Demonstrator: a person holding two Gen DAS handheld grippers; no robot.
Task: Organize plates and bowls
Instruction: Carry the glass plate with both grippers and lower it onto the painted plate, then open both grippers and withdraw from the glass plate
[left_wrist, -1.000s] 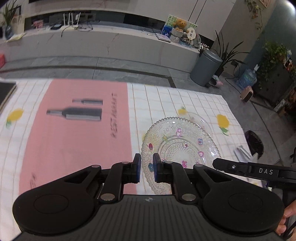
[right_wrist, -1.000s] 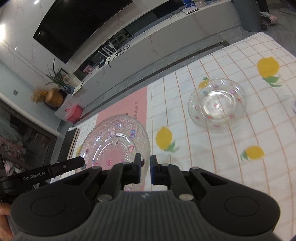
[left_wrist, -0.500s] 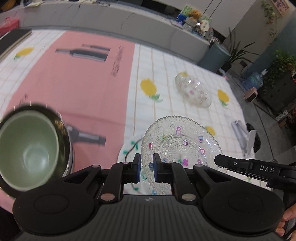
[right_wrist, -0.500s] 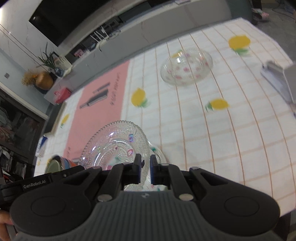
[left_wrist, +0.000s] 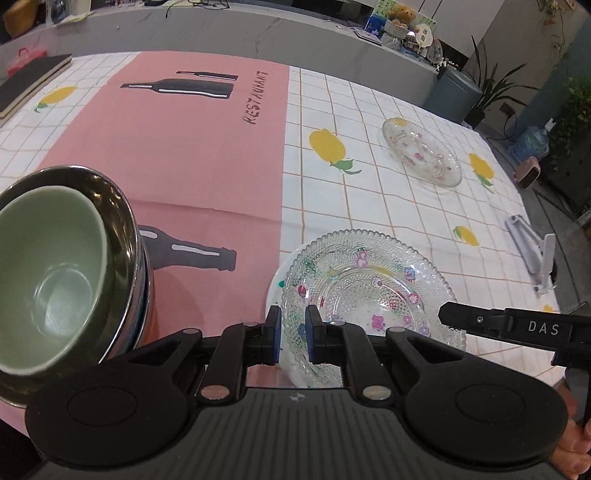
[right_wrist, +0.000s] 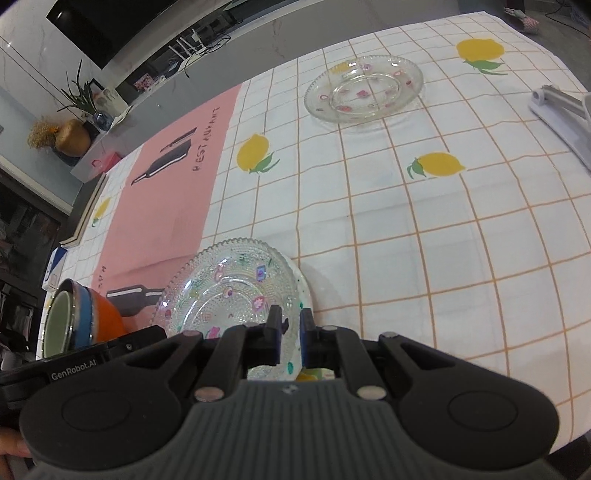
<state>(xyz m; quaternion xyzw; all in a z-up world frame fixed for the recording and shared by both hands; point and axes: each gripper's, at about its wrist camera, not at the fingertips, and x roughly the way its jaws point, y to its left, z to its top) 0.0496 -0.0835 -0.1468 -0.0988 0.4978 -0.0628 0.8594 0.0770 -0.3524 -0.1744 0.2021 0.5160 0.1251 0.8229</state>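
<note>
My bowls are nested at the left edge of the table: a green bowl (left_wrist: 48, 273) sits inside a steel bowl (left_wrist: 114, 221), and in the right view that stack shows a blue bowl (right_wrist: 84, 314) and an orange bowl (right_wrist: 107, 317) under them. The green bowl is empty.

The beaded glass plate (left_wrist: 369, 288) I carry lies over a white plate (left_wrist: 275, 291), of which only a sliver of rim shows on one side; I cannot tell whether the two touch. A second glass plate (right_wrist: 364, 88) lies far off on the tablecloth (right_wrist: 406, 229), empty, near a printed lemon.

The stack is cut off by the frame edge in both views, and the near rim of the held plate is hidden behind my tool bodies. A grey bracket (right_wrist: 561, 110) at the right edge is cut off too.

My left gripper (left_wrist: 293, 334) is clamped on the plate's near rim, its pads close together with the glass edge between them. My right gripper (right_wrist: 290, 338) is pinched nearly shut on the same plate from the other side.
</note>
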